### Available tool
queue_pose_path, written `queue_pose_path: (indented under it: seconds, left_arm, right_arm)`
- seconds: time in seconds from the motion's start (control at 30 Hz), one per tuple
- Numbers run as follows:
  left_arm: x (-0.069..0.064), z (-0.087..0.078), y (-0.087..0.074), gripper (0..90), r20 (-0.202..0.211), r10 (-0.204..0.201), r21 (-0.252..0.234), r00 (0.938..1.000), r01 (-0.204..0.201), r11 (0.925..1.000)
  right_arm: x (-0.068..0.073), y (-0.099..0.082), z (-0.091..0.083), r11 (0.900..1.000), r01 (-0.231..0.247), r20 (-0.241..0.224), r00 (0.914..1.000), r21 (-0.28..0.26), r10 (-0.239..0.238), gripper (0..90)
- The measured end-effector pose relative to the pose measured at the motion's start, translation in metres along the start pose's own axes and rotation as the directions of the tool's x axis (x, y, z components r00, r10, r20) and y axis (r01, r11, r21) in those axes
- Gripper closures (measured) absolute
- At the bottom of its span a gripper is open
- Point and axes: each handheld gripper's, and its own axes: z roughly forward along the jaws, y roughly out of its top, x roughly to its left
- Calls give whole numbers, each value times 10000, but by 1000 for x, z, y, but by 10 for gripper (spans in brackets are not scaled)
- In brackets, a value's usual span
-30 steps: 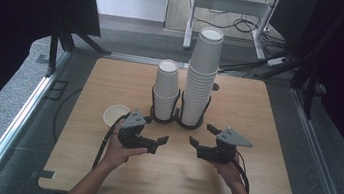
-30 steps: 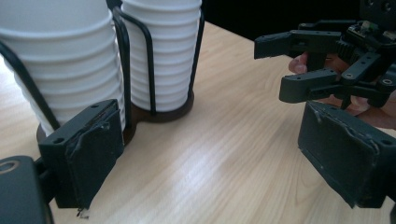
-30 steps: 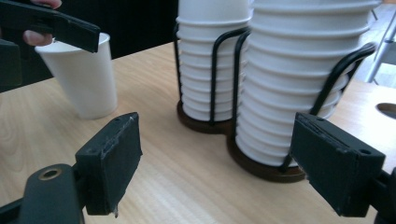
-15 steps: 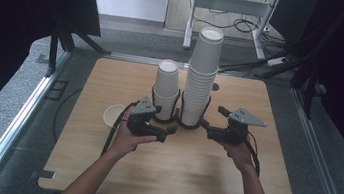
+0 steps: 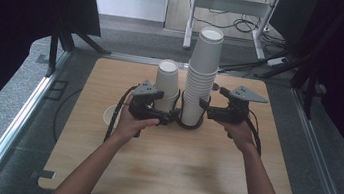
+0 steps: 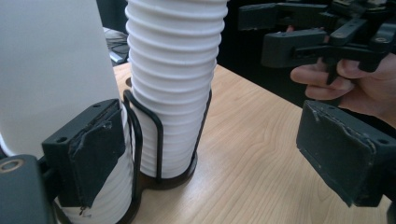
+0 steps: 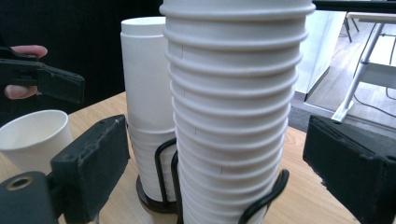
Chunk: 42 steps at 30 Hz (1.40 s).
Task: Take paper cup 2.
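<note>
Left tongs (image 5: 170, 117), right tongs (image 5: 202, 109): matte black bodies, grey three-cornered top plates, worn black rubber pads, screw holes, trailing black cables; bare forearms, no sleeves.

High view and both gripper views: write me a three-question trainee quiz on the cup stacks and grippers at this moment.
1. True or false: the taller cup stack sits in the half of the wire holder on the person's left.
2. Where is the single cup? A) nested on the shorter stack; B) standing on the table beside the holder; C) clamped in a gripper.
3. What stands between the jaws of the right gripper?

Key: 1 false, it is in the right half. 2 B. 3 the taller cup stack, with both pads clear of it; the jaws have just been opening.
</note>
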Motion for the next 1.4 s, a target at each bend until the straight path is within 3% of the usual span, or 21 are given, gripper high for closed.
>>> queue_pose_path:
  seconds: [0.27, 0.37, 0.7, 0.77, 0.97, 1.13, 1.4]
  left_arm:
    - [7, 1, 18, 79, -40, -34, -221, 10000, 33, 9998]
    - [7, 1, 23, 79, -275, 165, -208, 9995, -171, 9996]
    - [11, 4, 35, 79, -183, 341, -264, 9993, -346, 9991]
    - [14, 6, 38, 79, -279, 521, -220, 9983, -528, 9984]
    - [24, 5, 45, 79, 90, 120, -595, 9999, -114, 9982]
    - [27, 5, 55, 79, 87, 164, -679, 9998, -158, 9976]
    - [29, 11, 74, 80, 213, 93, -635, 9997, -79, 9979]
  right_arm:
    - [-4, 8, 10, 9998, -145, -85, 9999, 133, 147, 57]
    - [-4, 11, 12, 9998, -126, -126, 9998, 137, 127, 58]
    - [-3, 15, 16, 9999, -104, -166, 9998, 73, 105, 59]
    - [-3, 17, 17, 10000, -45, -189, 9998, 82, 46, 58]
    - [-4, 19, 20, 10000, -62, -177, 9998, 21, 63, 59]
    - [-7, 20, 23, 9997, -201, -215, 9996, 127, 204, 56]
    - [-6, 31, 29, 10000, -38, -127, 9999, 4, 38, 44]
